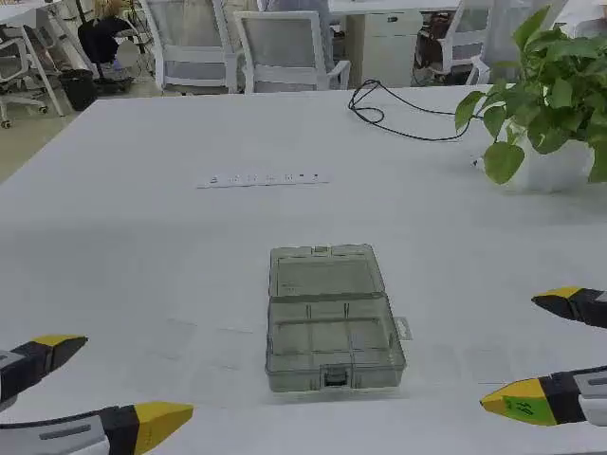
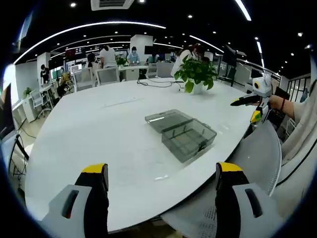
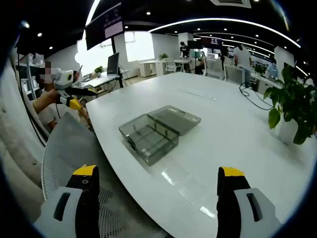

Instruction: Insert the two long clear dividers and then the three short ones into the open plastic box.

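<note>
- Head view: the open plastic box (image 1: 294,372) stands on the white table (image 1: 142,237), centred in front of us, with its lid (image 1: 325,273) folded back on the far side. This leaves the tray mouth facing up and reachable from both sides.
- Faint lines cross the tray. We cannot tell whether they are seated dividers or moulded slots.
- Pale clear outlines lie flat on the table left of the box (image 1: 204,343) and right of it (image 1: 474,362). We judge these to be the dividers, laid out on either flank so that each gripper has stock on its own side.
- The left gripper (image 1: 109,384) and the right gripper (image 1: 536,348) hover at the near edge, well apart from the box. Both have their jaws spread and hold nothing.
- Left gripper view: the left gripper (image 2: 161,169) points across the table at the box (image 2: 193,151), jaws wide apart and empty. The right gripper (image 2: 250,108) hangs beyond the table edge, also with a gap between its jaws.
- Right gripper view: the right gripper (image 3: 157,171) faces the box (image 3: 153,153) from the opposite flank, jaws parted and clear. Glossy clear patches (image 3: 171,177) lie on the table between it and the box, probably dividers. The left gripper (image 3: 81,97) is across the table.
- Assessment: we judge that insertion has not begun. A long divider must be picked up first.
</note>
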`<state>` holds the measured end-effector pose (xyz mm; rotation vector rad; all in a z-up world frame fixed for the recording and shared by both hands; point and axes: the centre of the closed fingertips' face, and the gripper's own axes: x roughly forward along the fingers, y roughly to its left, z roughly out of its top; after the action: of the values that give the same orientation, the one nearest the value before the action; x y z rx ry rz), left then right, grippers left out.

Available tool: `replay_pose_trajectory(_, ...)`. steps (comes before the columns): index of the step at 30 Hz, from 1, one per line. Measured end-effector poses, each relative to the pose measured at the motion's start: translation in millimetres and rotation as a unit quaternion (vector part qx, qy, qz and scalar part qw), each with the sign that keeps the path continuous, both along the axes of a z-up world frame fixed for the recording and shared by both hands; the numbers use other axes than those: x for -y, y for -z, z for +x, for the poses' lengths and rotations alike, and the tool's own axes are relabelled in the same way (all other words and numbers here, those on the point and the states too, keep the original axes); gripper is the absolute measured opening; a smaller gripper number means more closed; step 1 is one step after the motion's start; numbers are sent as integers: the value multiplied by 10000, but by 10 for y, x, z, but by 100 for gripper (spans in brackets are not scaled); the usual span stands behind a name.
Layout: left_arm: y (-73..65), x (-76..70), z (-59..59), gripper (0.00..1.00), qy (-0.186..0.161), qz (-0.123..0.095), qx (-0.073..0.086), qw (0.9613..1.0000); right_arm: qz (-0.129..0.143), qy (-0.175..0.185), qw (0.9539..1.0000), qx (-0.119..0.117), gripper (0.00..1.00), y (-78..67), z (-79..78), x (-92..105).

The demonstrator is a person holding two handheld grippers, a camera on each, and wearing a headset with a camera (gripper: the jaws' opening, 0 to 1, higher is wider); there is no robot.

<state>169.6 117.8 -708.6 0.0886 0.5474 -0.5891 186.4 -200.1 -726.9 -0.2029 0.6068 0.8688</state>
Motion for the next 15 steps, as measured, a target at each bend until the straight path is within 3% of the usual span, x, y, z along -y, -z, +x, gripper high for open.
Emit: replay_pose_trajectory(15, 2, -18, 6, 90, -6, 51, 10, 10000, -71, -58, 10000, -19, 100, 19, -7, -18)
